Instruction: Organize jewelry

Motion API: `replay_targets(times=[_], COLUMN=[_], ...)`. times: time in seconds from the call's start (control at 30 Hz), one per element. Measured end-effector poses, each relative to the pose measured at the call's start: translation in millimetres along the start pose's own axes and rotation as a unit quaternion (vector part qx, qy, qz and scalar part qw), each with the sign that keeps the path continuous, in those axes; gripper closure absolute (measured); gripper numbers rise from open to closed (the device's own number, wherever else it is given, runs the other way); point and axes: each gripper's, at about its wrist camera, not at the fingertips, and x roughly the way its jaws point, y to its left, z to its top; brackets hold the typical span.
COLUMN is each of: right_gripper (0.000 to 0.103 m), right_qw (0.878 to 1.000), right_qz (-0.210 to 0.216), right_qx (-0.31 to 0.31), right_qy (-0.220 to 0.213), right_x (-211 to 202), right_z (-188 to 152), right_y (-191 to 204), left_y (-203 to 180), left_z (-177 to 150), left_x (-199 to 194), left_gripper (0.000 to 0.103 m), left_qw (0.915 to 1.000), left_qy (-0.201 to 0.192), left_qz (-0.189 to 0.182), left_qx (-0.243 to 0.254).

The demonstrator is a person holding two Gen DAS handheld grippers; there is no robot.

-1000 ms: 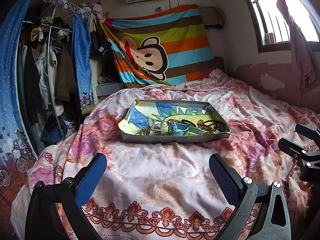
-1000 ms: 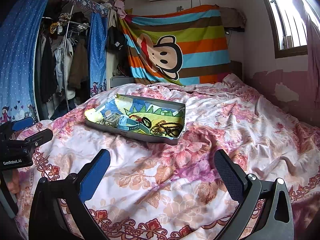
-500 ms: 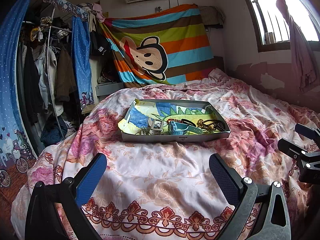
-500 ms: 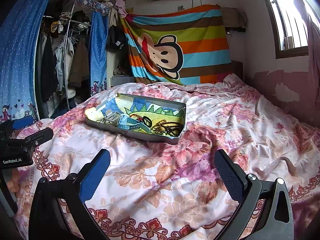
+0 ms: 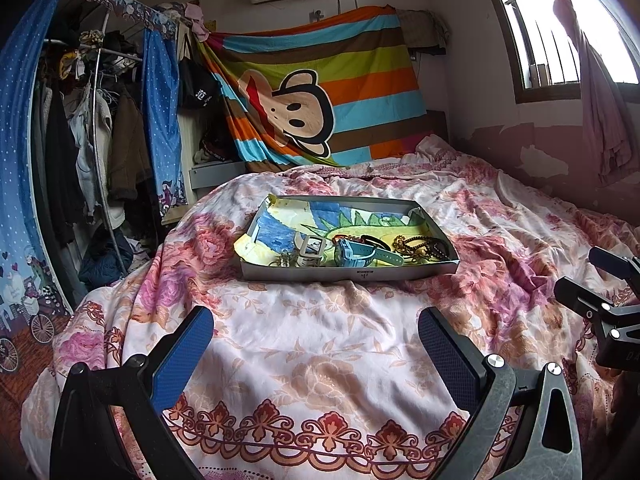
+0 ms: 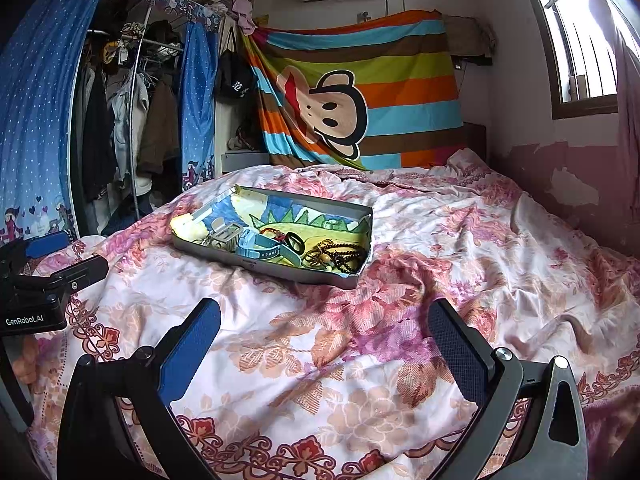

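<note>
While the left gripper (image 5: 312, 346) hangs spread and empty, the tray (image 5: 348, 273) of jewelry lies dead ahead, long side facing it. From the right gripper (image 6: 324, 338), also spread and empty, the tray (image 6: 280, 270) sits far-left, angled.

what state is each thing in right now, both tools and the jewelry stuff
left tool: open, empty, hovering over the bedspread short of the tray
right tool: open, empty, also short of the tray
tray: lying flat on the bedspread, no lid
blue watch: in the tray, strap splayed out
white watch: in the tray, left of the blue one
bead necklaces: heaped at the tray's right end
</note>
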Motion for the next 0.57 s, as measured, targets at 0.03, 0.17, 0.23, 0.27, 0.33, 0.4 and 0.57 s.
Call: replay_targets(times=[0.03,0.17,0.23,0.27,0.33,0.4,0.57], right_gripper=[0.001,0.001,0.001,0.001,0.001,0.001,0.001], right_qw=[1.000,1.000,1.000,1.000,1.000,1.000,1.000], right_qz=[0.000,0.000,0.000,0.000,0.000,0.000,0.000], right_qx=[0.000,0.000,0.000,0.000,0.000,0.000,0.000], right_qy=[0.000,0.000,0.000,0.000,0.001,0.001,0.001], right_x=[0.0,-0.1,-0.1,0.0,0.6,0.7,0.7], right_z=[0.1,0.2,0.5,0.3,-0.6,-0.7,-0.1], right_y=[0.1,0.0,0.0,-0.2,-0.7,-0.9,-1.1], left_y=[-0.5,0.7,2.1,2.1,4.4,4.7,4.8], left_z=[-0.8,-3.6,-5.6,-6.1,-6.6,-7.0,-6.4], left_x=[1.0,9.4,11.9,12.8,13.2,12.9,14.9], left_gripper=[0.000,0.000,0.000,0.000,0.000,0.000,0.000], left_qw=[1.0000,0.9988,0.9982,0.9980,0.9978,0.9979,0.9976], left_qy=[0.003,0.042,0.055,0.057,0.059,0.059,0.063], left_qz=[-0.002,-0.023,-0.023,-0.022,-0.025,-0.024,-0.025], left_qx=[-0.001,-0.006,-0.010,-0.011,-0.012,-0.012,-0.012])
